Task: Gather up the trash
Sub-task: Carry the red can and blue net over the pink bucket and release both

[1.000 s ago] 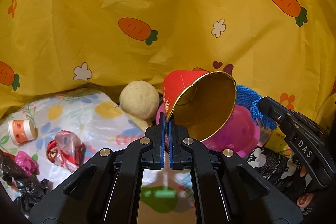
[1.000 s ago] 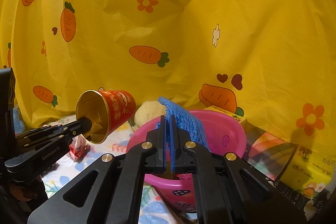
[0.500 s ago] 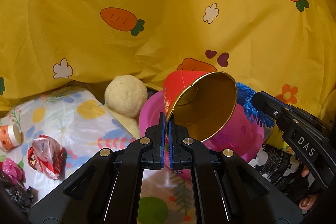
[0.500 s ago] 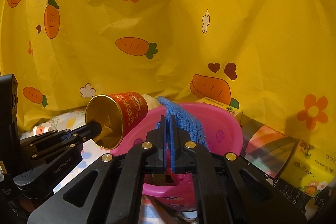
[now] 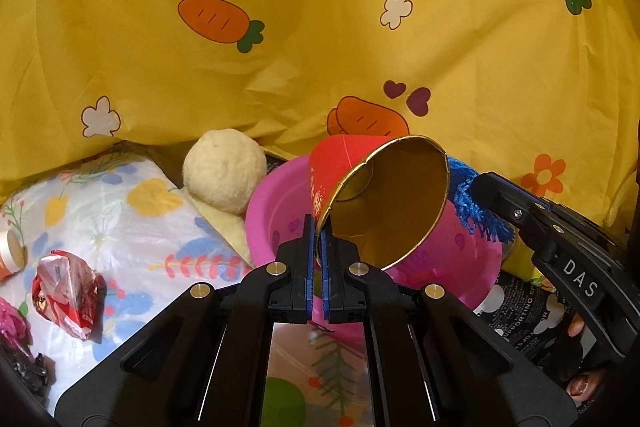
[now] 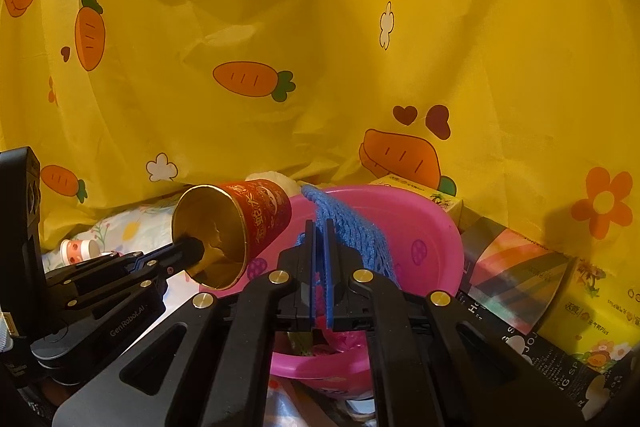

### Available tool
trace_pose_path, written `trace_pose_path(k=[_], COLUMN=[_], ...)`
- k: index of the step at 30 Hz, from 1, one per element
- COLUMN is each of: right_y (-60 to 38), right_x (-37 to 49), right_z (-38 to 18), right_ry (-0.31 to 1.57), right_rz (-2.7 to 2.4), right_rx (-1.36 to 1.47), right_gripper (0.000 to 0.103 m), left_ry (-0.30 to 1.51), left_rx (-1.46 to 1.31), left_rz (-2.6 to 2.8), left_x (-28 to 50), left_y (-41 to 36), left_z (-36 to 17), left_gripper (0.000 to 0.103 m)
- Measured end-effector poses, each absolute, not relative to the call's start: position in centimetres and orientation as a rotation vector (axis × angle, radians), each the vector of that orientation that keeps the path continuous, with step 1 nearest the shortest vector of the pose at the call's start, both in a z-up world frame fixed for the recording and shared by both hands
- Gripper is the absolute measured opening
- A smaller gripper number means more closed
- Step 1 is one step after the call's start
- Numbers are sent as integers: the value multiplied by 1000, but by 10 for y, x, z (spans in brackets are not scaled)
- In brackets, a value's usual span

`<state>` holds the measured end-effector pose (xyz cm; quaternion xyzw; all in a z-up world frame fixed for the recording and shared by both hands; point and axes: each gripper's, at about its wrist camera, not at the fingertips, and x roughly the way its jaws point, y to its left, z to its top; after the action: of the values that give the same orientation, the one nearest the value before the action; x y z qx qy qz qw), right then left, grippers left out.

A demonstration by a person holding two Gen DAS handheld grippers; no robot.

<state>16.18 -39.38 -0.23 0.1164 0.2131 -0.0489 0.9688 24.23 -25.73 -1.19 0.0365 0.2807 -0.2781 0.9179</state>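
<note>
The left gripper was clamped tight on the rim of the red cup, which lay tipped on its side with its gold mouth toward the camera, held over the near edge of the pink bowl. The right gripper had its jaws pressed together on a blue knit cloth draped across the bowl's rim.

The left view alone gave the cream ball just behind the bowl, a crumpled red wrapper on the floral sheet, and a fingertip at the lower right under the right gripper's body.

The right view alone showed the bowl's far rim, the cup's printed side, a yellow box behind the bowl, and a striped box to its right. A small orange cup lay on its side at far left in both. The yellow carrot cloth filled the background.
</note>
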Motion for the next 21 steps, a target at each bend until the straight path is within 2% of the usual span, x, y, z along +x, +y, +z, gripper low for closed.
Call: trace_pose_path(k=[13,16,17,18,19,21], right_y=[-400,-401,-402,-402,-402,-402], right_x=[167,167,167,166,166,165], right_z=[-10,-11,-11,-11,-12,-12], right_ry=[456,460,459,456,454,453], right_rz=[-102,-104,-103,-106,-108,-109], right_rx=[256,259,262,263,261,262], right_gripper=[5,20,31,37,38,42], left_ry=[615,625,628,630,632,638], left_rx=[72,69,68,69,68,60], left_rz=[-583,-585,-583,-580,-578,-568], left_x=[249,250,251,251,252,253], left_y=[-263,-262,-262,-260,-259,-256], left_z=[-25,-28,-28,-29,-30,-30], left_gripper=[3,3,3,3,4,14])
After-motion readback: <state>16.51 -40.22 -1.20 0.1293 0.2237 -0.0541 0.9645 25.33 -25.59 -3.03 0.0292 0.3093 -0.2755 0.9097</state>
